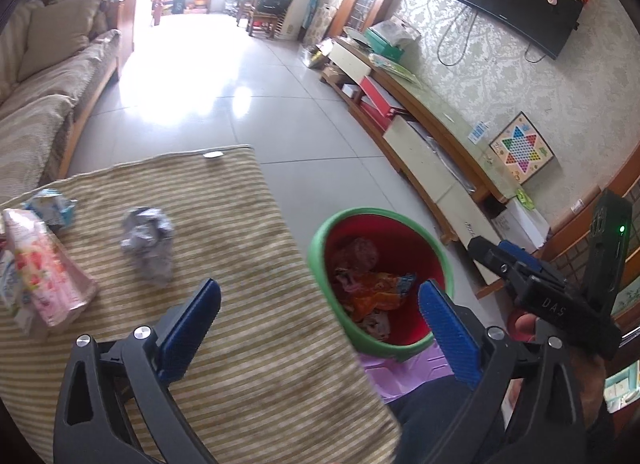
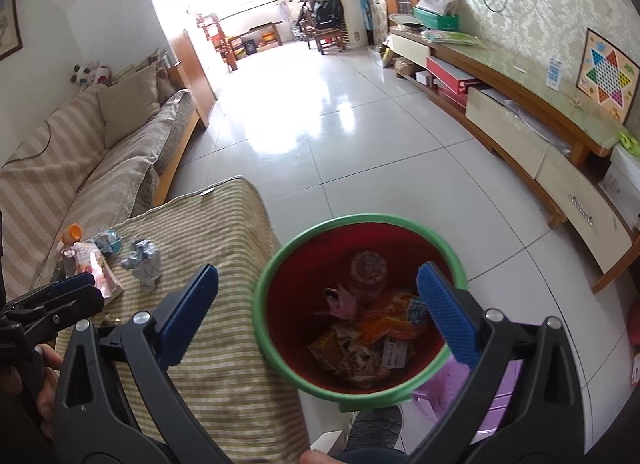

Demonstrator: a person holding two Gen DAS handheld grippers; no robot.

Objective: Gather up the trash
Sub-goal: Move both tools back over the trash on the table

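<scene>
Over the bin: right tongs (image 2: 318,316) spread wide, nothing between the blue pads, red bin interior below
Left tongs (image 1: 320,328): also spread wide, empty; one pad over the striped cloth, the other over the bin's near rim
Bin (image 2: 454,252): red inside, green rim, standing on a purple stool (image 2: 480,388) just beside the tabletop edge
Trash in bin (image 2: 372,328): orange wrapper, pinkish scrap, crumpled packets, a round lid-like piece at the back
Tabletop (image 1: 240,224): covered with green-beige striped cloth
Trash left on tabletop: crumpled grey paper (image 1: 150,242) alone mid-cloth; pink floral packet (image 1: 52,276) at the left edge, blue-white carton (image 1: 52,206) just behind it
Orange-capped item (image 2: 72,233): behind the packets, far left, too small to tell what
Hands: fingers visible on both grips
Room: sofa (image 2: 100,152) left, low TV cabinet (image 2: 520,112) right, tiled floor
</scene>
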